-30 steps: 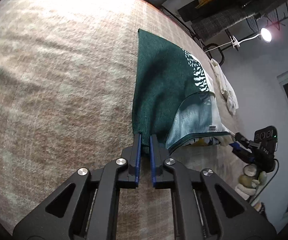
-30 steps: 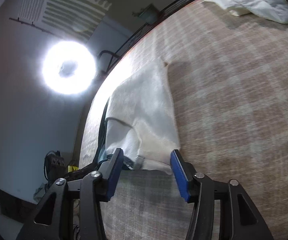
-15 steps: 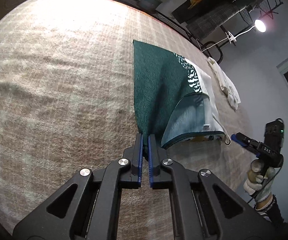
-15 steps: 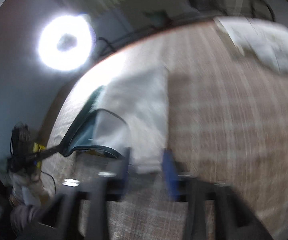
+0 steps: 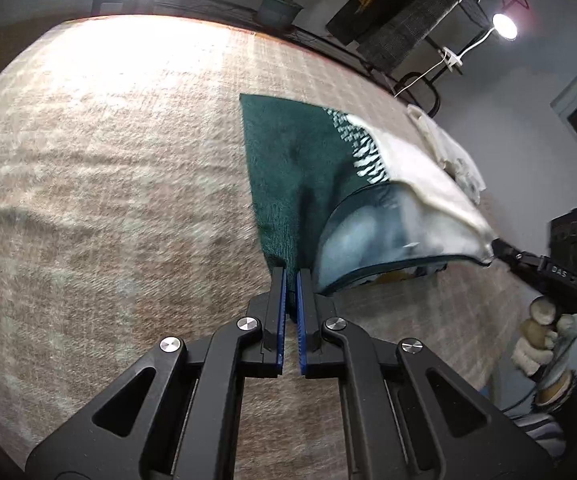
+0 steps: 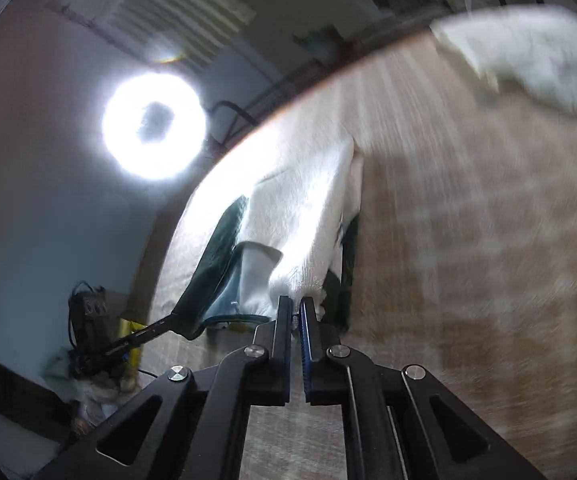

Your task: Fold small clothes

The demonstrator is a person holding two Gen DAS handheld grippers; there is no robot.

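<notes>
Green-and-white garment (image 5: 300, 168) lies on the plaid blanket (image 5: 108, 200) straight ahead of your left gripper (image 5: 291, 292), near hem raised off the surface, far end flat. Left gripper's jaws are pinched narrow on the green corner. Your right gripper (image 6: 295, 312) is likewise clamped tight on the white corner; from the left cam it shows off to the right (image 5: 500, 246), w/ your gloved hand (image 5: 540, 340) behind it. Hem sags into an open pocket between the two grips.

Step looks like carrying the near hem over to the far edge for a half fold. To do it well:
- Pull the grippers slightly apart first, so the sag goes taut.
- Keep both at equal height & pace; else the fold line skews.
- Move low and forward, so the far part stays put on the blanket.
- Line up corners w/ far corners before letting go.

White cloth pile (image 6: 528, 64) sits well beyond, ahead-right of the right gripper; stay clear of it.
</notes>
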